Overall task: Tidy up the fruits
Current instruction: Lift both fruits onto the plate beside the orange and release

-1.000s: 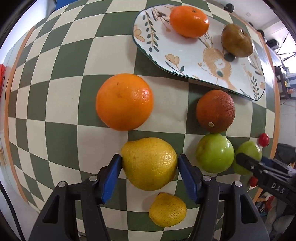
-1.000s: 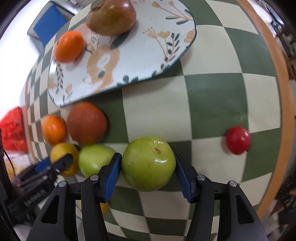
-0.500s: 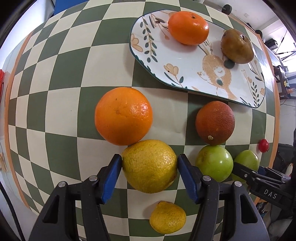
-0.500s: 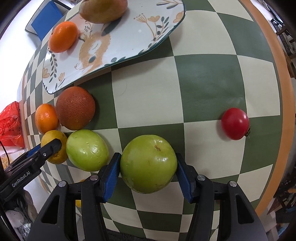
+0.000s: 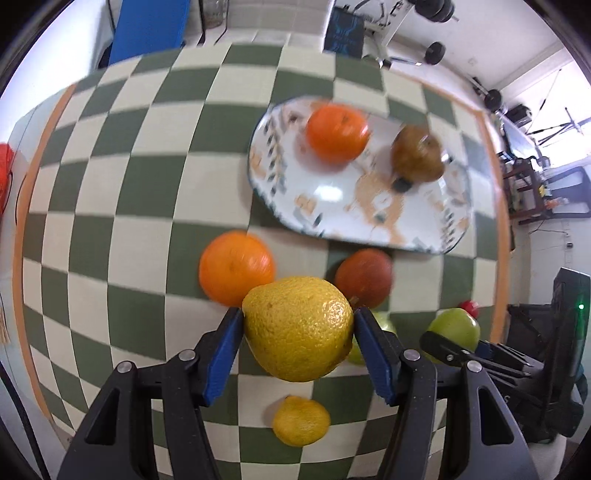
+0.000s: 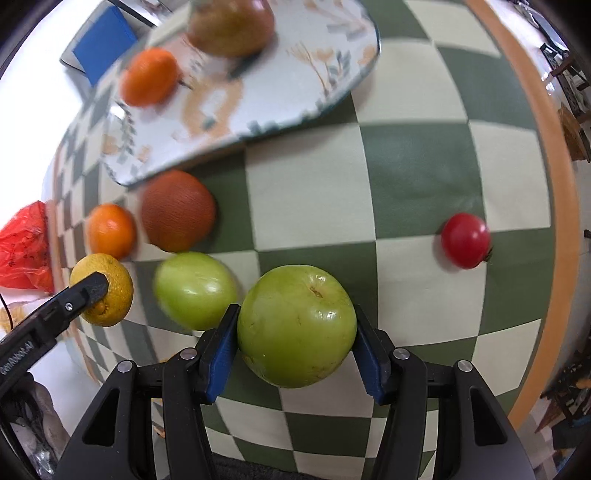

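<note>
My left gripper (image 5: 298, 326) is shut on a large yellow citrus (image 5: 298, 328) and holds it above the checkered table. My right gripper (image 6: 295, 326) is shut on a green apple (image 6: 297, 325), also lifted. The patterned plate (image 5: 332, 199) lies ahead with a small orange (image 5: 338, 132) and a brown pear (image 5: 417, 155) on it. On the cloth lie a big orange (image 5: 236, 267), a dark red-brown orange (image 5: 364, 277), a second green apple (image 6: 194, 290), a small yellow citrus (image 5: 301, 421) and a red tomato (image 6: 466, 240).
The checkered tablecloth (image 5: 122, 192) has an orange border near the edges (image 6: 554, 184). A red plastic bag (image 6: 22, 251) sits at the left edge. A blue board (image 5: 151, 29) and gym gear stand beyond the table's far side.
Both grippers have risen and pulled back with their fruits; the yellow citrus and the green apple are off the cloth. The views now take in more of the table and the room.
</note>
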`<state>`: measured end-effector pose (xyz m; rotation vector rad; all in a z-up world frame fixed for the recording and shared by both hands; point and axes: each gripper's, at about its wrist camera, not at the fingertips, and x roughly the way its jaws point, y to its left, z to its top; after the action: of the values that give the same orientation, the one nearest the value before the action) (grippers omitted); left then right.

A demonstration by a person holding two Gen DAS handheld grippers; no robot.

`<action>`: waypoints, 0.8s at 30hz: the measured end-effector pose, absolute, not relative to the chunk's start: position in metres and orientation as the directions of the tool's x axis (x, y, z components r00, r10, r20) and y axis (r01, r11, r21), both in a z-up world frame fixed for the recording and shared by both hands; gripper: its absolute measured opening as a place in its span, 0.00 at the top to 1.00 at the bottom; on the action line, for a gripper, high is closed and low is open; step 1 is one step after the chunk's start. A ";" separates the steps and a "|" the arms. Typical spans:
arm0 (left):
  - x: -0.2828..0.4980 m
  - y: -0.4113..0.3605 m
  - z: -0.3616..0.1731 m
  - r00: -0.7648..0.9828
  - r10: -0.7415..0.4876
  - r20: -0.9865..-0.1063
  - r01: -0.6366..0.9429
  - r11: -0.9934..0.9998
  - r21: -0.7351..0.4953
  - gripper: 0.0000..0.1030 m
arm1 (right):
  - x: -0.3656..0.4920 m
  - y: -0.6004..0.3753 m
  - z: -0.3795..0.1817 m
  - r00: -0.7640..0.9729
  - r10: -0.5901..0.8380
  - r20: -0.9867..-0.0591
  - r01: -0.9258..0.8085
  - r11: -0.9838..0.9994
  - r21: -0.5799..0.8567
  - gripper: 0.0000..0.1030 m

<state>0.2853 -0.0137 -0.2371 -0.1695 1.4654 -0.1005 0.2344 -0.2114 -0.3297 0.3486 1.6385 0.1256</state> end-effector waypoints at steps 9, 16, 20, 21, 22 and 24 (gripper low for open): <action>0.377 -0.021 -0.230 0.141 -0.139 -0.980 0.007 0.990 -0.139 0.42 | 0.306 -0.202 -0.268 0.096 0.295 -0.951 0.091 0.948 0.304 0.42; 0.420 -0.017 -0.268 0.024 -0.132 -0.991 -0.013 0.991 -0.132 0.42 | 0.371 -0.188 -0.291 0.056 0.199 -0.978 0.024 0.979 0.200 0.42; 0.424 -0.015 -0.272 0.004 -0.139 -0.990 -0.016 0.990 -0.139 0.42 | 0.381 -0.187 -0.306 0.026 0.176 -0.984 0.013 0.984 0.177 0.42; 0.423 -0.014 -0.272 0.002 -0.142 -0.990 -0.019 0.990 -0.142 0.42 | 0.381 -0.187 -0.309 0.020 0.177 -0.984 0.012 0.984 0.177 0.42; 0.423 -0.014 -0.273 -0.003 -0.146 -0.989 -0.022 0.989 -0.146 0.42 | 0.382 -0.188 -0.311 0.013 0.180 -0.984 0.013 0.984 0.180 0.42; 0.421 -0.011 -0.276 -0.019 -0.161 -0.987 -0.031 0.987 -0.161 0.42 | 0.382 -0.190 -0.317 0.003 0.191 -0.982 0.015 0.982 0.191 0.42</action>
<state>0.4215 -0.0113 -0.2764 -0.1507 1.5886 -0.1039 0.3824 -0.1896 -0.3174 0.1622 1.5638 0.1388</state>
